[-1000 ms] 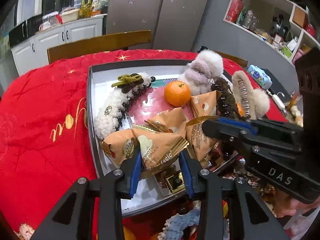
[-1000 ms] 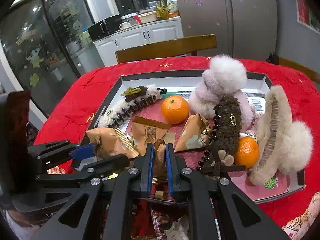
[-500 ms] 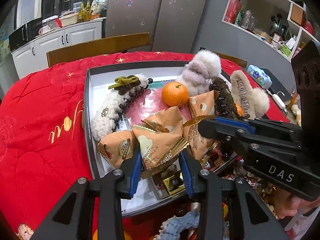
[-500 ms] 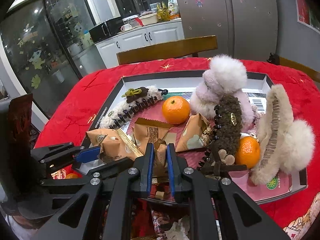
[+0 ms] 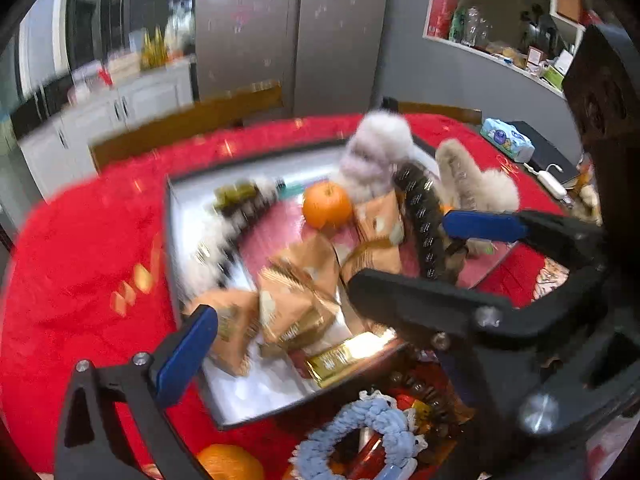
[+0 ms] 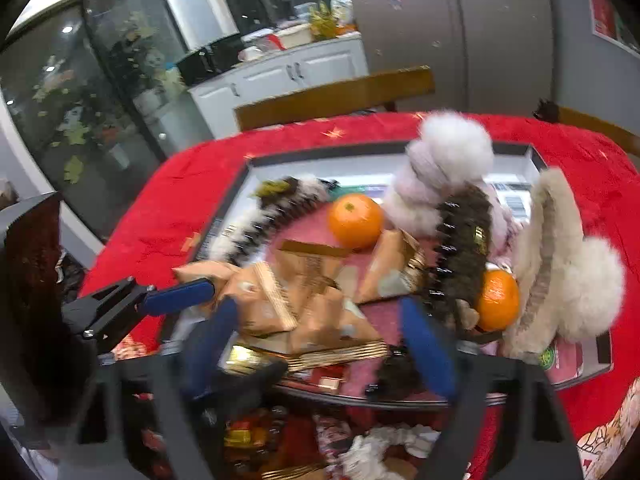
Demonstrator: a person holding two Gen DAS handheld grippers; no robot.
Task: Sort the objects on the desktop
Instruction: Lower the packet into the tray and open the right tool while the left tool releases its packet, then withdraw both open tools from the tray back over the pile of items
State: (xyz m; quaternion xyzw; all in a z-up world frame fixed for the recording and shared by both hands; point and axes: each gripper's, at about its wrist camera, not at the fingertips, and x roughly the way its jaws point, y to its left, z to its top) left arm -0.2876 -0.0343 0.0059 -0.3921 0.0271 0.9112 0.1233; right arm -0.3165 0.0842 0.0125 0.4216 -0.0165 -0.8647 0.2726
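left claw [image 5: 304, 308]: jaws springing apart, blue pads clear of the tan snack packets [image 5: 292, 304] lying in the tray; grasping nothing
right claw [image 6: 320, 336]: also opening, pads wide either side of the same packet heap [image 6: 304, 300], none pinched
step in hand: judged a release; both packets look set down inside the grey tray [image 5: 176, 240]
doing it well: let the jaws finish spreading, then lift straight back so no pad drags a wrapper over the near rim
crowding: the two claws cross closely at the tray's near edge; withdraw one at a time
tray contents: orange [image 6: 354, 220], fluffy hair claws [image 6: 444, 168], all inside
still outside: blue crochet ring [image 5: 360, 436] and a second orange [image 5: 230, 462] on the red tabletop [image 5: 80, 260] near the rim, likely next
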